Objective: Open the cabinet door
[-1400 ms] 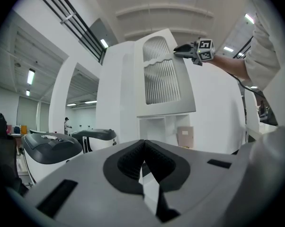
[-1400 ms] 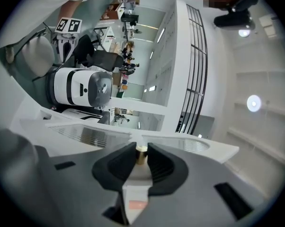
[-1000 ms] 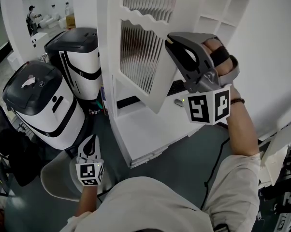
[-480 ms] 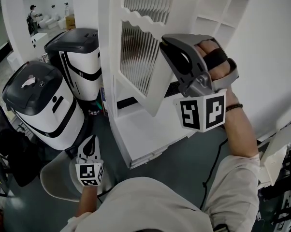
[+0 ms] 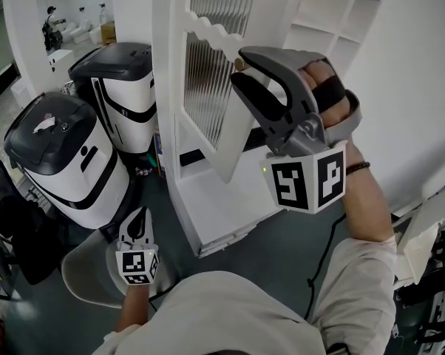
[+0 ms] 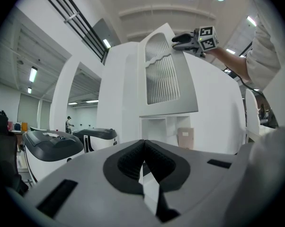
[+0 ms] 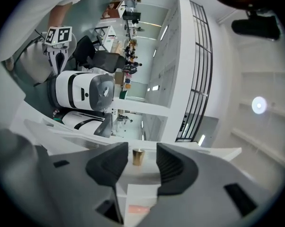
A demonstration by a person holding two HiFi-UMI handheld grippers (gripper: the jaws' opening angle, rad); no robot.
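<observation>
The white cabinet door (image 5: 211, 87) with ribbed glass stands swung out from the cabinet front; the left gripper view shows the same door (image 6: 166, 79) high up. My right gripper (image 5: 237, 67) is at the door's free edge. Its jaws have just been opening and now stand open, with the small brass knob (image 7: 138, 156) between the pads and a gap on both sides of it. My left gripper (image 5: 136, 254) hangs low at the left, away from the cabinet, with its pads (image 6: 133, 157) closed together on nothing.
Two black-and-white rounded machines (image 5: 67, 161) (image 5: 123, 95) stand left of the cabinet. The cabinet's lower shelf (image 5: 222, 198) lies open below the door. An open white shelf unit (image 5: 333, 21) is at the upper right, against a white wall. A grey round seat (image 5: 86, 276) lies beside my left gripper.
My right gripper has moved left and towards me, and the door has swung further out with it. Its jaws have widened off the knob. The left gripper has stayed put.
</observation>
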